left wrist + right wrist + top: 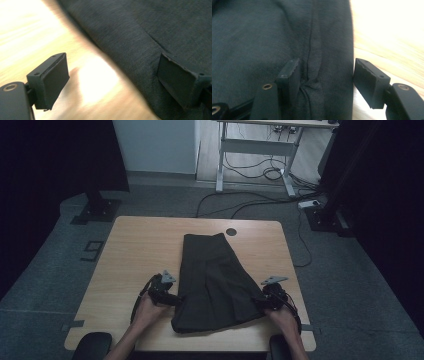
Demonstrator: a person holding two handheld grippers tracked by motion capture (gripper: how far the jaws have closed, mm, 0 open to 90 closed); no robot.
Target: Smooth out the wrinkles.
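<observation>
We see the left hand-held gripper (113, 85) with jaws spread wide | one jaw over bare wooden desk (30, 32) | other jaw over dark grey cloth (140, 30) | cloth edge runs diagonally between them | picture slightly blurred

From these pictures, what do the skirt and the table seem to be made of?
Skirt: a dark, matte knit or woven cloth, probably; the left gripper view shows a fine fuzzy grain, and it creases at a seam. Table: light wood or wood-look laminate; pale streaked grain with a smooth sheen that reflects light. Which of the two, I cannot tell.
</observation>
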